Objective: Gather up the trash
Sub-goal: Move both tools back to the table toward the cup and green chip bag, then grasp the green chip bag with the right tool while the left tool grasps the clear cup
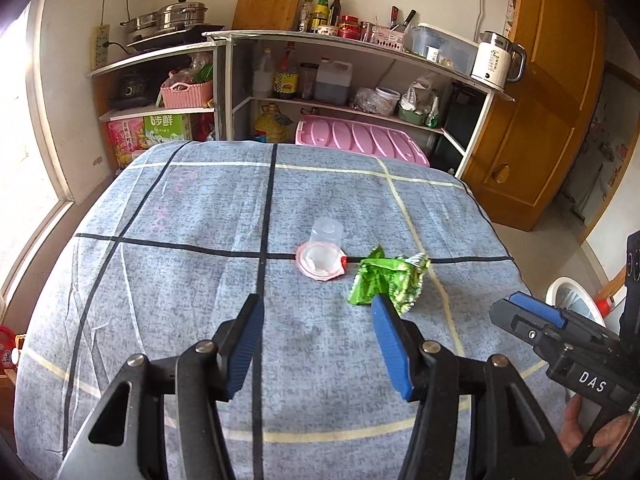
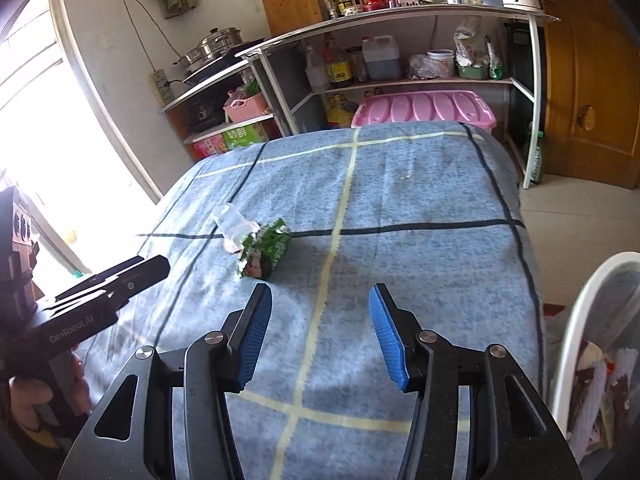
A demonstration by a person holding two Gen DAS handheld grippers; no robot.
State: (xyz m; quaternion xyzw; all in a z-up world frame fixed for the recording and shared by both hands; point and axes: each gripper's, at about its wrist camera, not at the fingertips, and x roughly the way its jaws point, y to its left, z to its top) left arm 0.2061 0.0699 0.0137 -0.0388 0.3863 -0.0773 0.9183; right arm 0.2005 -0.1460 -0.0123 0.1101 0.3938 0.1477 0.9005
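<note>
Blue checked cloth (image 1: 200,208); right gripper (image 1: 520,308) reads "DAS".

A table with a blue-grey checked cloth (image 1: 192,208) holds a clear plastic cup (image 1: 322,254) tipped on its side near the middle, and a crumpled green snack wrapper (image 1: 384,280) just beside it at three o'clock.

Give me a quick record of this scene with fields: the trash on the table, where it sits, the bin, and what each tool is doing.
surface: table with blue checked cloth
trash 1: clear plastic cup lying on its side
trash 2: crumpled green wrapper, just right of the cup
bin: white-rimmed basket, beside the table, already holds scraps
left tool: open, empty
right tool: open, empty
</note>
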